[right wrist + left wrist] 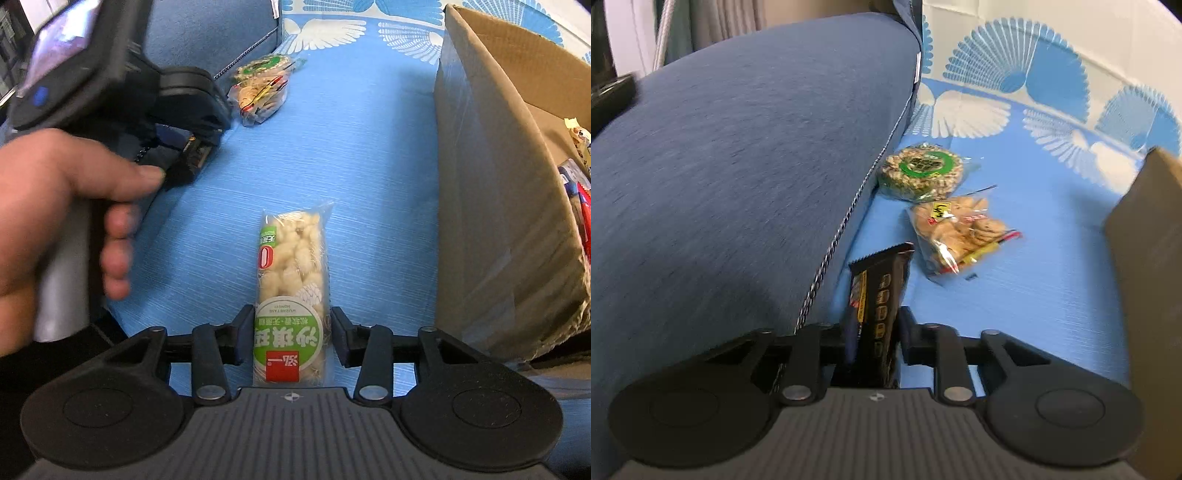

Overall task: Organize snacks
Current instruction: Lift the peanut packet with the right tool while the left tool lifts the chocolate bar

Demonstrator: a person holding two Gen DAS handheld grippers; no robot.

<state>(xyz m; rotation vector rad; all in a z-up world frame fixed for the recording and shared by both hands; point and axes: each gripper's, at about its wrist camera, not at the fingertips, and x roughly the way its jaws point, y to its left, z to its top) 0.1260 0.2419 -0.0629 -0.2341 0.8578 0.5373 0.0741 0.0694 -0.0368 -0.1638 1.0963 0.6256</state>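
Left tongs (873, 332) pinch a black snack bar (877, 295) by its lower end, its serrated top edge pointing forward and up. The bar sits close against the edge of a dark blue cushion (738, 166) with braided piping. Beyond it, on the light blue patterned bed sheet (1015, 277), lie a round seeded cracker pack with a green ring label (921, 171) and, just in front of that and touching or nearly touching it, a clear bag of brown cookies (956, 232).

Right tongs (291, 334) bracket a clear-wrapped pale puffed bar with a green label (291, 295). Both fingers sit at the wrapper's sides near the label end; cannot tell whether they actually press it or stand just clear. The bar lies lengthwise on the sheet, pointing away from the camera.

In the right wrist view, the person's left hand (55, 221) wraps the handle of the other gripper at the left edge. An open cardboard box (498, 184) stands to the right on the bed, with colourful packets (578, 166) visible inside.
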